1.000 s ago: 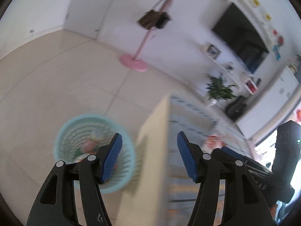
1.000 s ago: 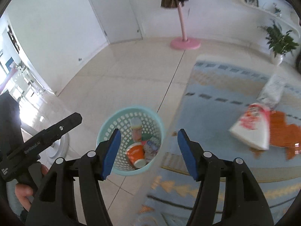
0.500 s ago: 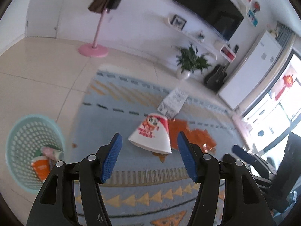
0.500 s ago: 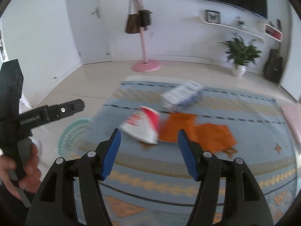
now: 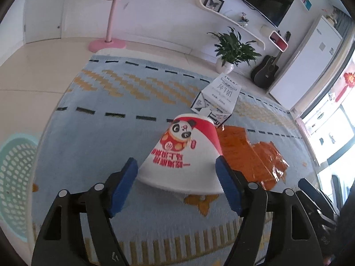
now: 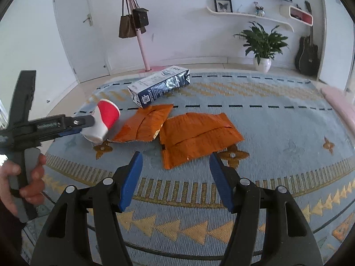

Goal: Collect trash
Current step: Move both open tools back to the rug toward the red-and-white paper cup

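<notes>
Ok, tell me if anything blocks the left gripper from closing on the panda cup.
Nothing visible does. The left gripper is open, its pads either side of the panda cup lying on the rug; only the orange wrapper lies beside it.

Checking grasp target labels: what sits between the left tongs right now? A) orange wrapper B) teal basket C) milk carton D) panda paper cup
D: the panda paper cup lies on its side on the rug between the open left tongs, not yet clamped.
</notes>
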Motion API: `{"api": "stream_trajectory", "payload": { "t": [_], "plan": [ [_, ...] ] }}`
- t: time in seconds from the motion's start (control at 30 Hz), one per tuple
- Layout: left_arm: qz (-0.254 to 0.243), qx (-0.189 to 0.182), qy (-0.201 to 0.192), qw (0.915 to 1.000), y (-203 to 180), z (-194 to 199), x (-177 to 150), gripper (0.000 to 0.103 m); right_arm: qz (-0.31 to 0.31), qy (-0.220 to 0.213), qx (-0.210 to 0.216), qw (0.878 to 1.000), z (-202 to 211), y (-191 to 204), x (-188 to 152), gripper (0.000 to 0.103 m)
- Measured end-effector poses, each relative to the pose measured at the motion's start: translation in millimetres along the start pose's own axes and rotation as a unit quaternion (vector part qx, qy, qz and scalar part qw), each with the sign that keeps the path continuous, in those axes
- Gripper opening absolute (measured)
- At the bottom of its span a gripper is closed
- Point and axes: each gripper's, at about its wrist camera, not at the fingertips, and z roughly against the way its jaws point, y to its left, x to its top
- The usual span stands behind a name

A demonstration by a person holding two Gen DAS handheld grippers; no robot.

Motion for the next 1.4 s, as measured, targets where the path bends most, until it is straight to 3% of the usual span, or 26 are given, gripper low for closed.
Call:
{"api": "stream_trajectory", "payload": {
  "t": [0.27, 0.37, 0.43, 0.6, 0.67, 0.7, 0.73, 0.77, 0.83, 1.0, 1.13, 1.17, 1.2, 1.23, 1.27, 1.33, 1.4],
  "plan": [
    [-0.007, 0.026, -0.007, 0.9996, -16, -9, 2, 0.074, -0.044, 0.011, 0.033, 0.998, -3, -18, 1, 0.059],
    [-0.018, 0.085, -0.033, 0.9957, -22, 0, -1, 0.075, -0.056, 0.015, 0.043, 0.997, -4, -23, 1, 0.059],
    [-0.038, 0.110, -0.035, 0.9926, -26, 0, -2, 0.084, -0.056, 0.016, 0.044, 0.997, -5, -23, 1, 0.059],
    [-0.020, 0.075, -0.020, 0.9968, -27, -10, 1, 0.081, -0.047, 0.015, 0.041, 0.998, -4, -18, 0, 0.059],
    [-0.025, 0.080, -0.027, 0.9961, -32, -11, 0, 0.080, -0.045, 0.015, 0.038, 0.998, -4, -18, 0, 0.059],
    [-0.028, 0.077, -0.029, 0.9962, -35, -11, -1, 0.072, -0.044, 0.014, 0.038, 0.998, -4, -17, 0, 0.059],
    [-0.030, 0.071, -0.033, 0.9965, -37, -9, -2, 0.053, -0.042, 0.013, 0.038, 0.998, -4, -17, 0, 0.059],
    [-0.031, 0.062, -0.040, 0.9968, -39, -6, -4, 0.041, -0.041, 0.013, 0.037, 0.998, -4, -17, 0, 0.059],
    [-0.032, 0.042, -0.046, 0.9976, -44, -1, -6, 0.024, -0.039, 0.011, 0.035, 0.999, -3, -16, 0, 0.059],
    [-0.045, 0.036, -0.048, 0.9972, -52, 7, -9, 0.020, -0.036, 0.011, 0.033, 0.999, -3, -15, 0, 0.059],
    [-0.049, 0.008, -0.059, 0.9970, -56, 22, -7, 0.015, -0.044, 0.012, 0.038, 0.998, -3, -17, 0, 0.059],
    [-0.052, 0.000, -0.061, 0.9967, -59, 25, -5, 0.017, -0.046, 0.011, 0.039, 0.998, -3, -18, 0, 0.059],
    [-0.055, 0.001, -0.063, 0.9965, -61, 26, -3, 0.032, -0.047, 0.011, 0.039, 0.998, -3, -18, 0, 0.059],
    [-0.058, 0.013, -0.068, 0.9960, -62, 26, 0, 0.061, -0.047, 0.012, 0.041, 0.998, -3, -18, 0, 0.059],
    [-0.058, 0.035, -0.077, 0.9947, -63, 26, 3, 0.070, -0.048, 0.012, 0.042, 0.998, -4, -19, 0, 0.059],
    [-0.060, 0.057, -0.084, 0.9930, -62, 21, 6, 0.075, -0.050, 0.012, 0.045, 0.998, -3, -20, 0, 0.060],
    [-0.053, 0.046, -0.044, 0.9966, -58, 2, 10, 0.075, -0.054, 0.012, 0.048, 0.997, -3, -21, 0, 0.060]
  ]
}}
